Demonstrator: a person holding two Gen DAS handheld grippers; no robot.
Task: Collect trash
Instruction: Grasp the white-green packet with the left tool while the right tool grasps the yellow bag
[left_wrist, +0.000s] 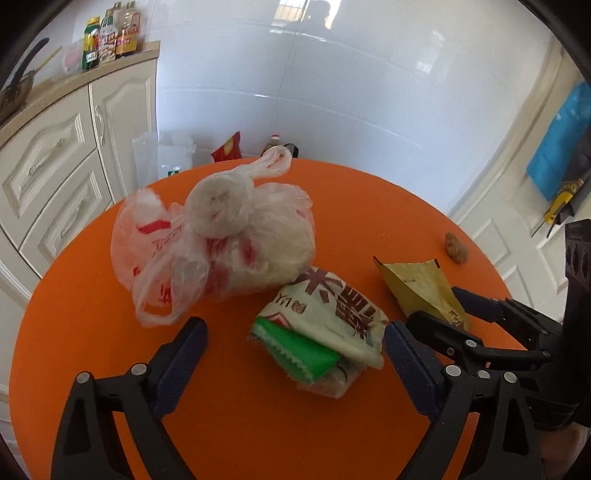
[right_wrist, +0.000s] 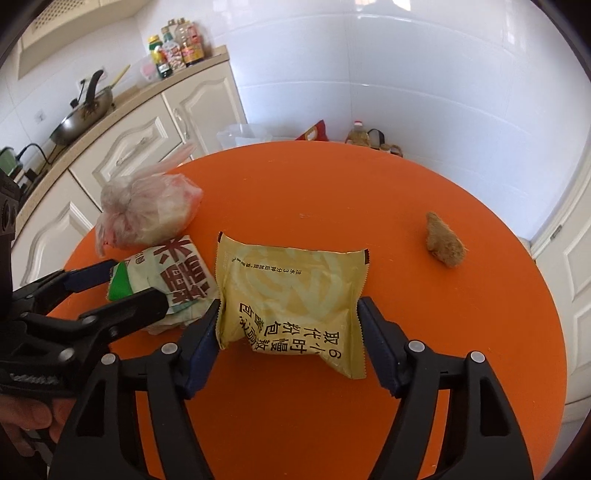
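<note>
Between the right gripper's (right_wrist: 288, 325) blue pads sits the yellow packet (right_wrist: 291, 295), flat on the orange table (right_wrist: 461, 332). Both pads touch its crinkly side edges. It looks light, soft and slippery, so squeezing its middle seems best. Beside it, the left gripper (left_wrist: 295, 336) stands apart around the crumpled wrapper (left_wrist: 325, 325). Farther ahead lie a tied plastic bag (left_wrist: 218, 236) and a brown lump (right_wrist: 445, 240).

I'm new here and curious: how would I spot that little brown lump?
Look at the round orange table. Beyond the yellow packet, towards the table's right edge, lies a brown fuzzy lump alone. Unlike the packets and bag, it is unwrapped, with no print.
</note>
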